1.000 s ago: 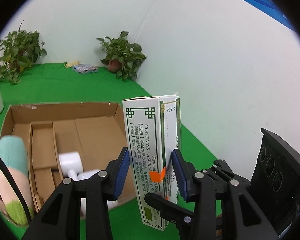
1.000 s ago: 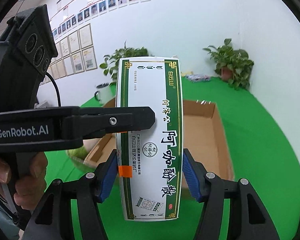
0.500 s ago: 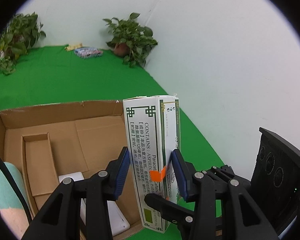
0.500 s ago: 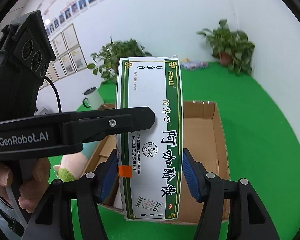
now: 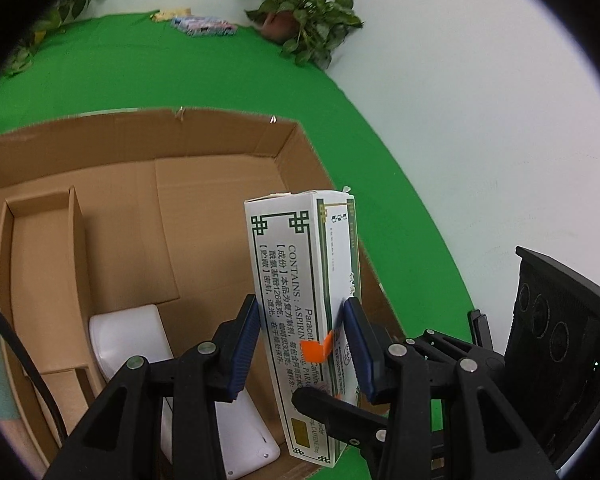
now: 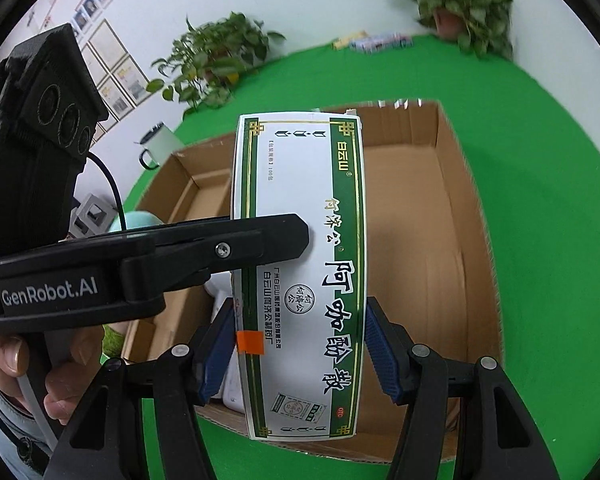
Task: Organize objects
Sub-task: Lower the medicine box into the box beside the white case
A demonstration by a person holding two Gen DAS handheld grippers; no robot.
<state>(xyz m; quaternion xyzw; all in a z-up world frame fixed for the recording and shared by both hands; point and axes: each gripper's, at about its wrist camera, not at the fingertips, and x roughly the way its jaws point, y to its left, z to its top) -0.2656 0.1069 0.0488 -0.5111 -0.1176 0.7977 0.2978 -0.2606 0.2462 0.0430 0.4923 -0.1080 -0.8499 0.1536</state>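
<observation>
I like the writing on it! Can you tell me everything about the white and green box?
The box is a tall, thin cardboard medicine carton, white with green and gold borders, big Chinese characters on the front and small print reading "ASPIRIN" on its side. A small orange tape piece wraps one edge. It is held upright above the brown cardboard box. Both grippers pinch it: the right gripper across its wide face, the left gripper across its narrow side.

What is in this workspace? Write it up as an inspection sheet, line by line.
Surface: green cloth.
Job's things: medicine box upright above open cardboard box; white items inside.
Clutter: white mug, pastel plush, packets at the far edge.
Grippers: left gripper and right gripper both clamp the medicine box.
Cables: black cable on the left gripper.
Surroundings: potted plants, white walls, framed certificates.
</observation>
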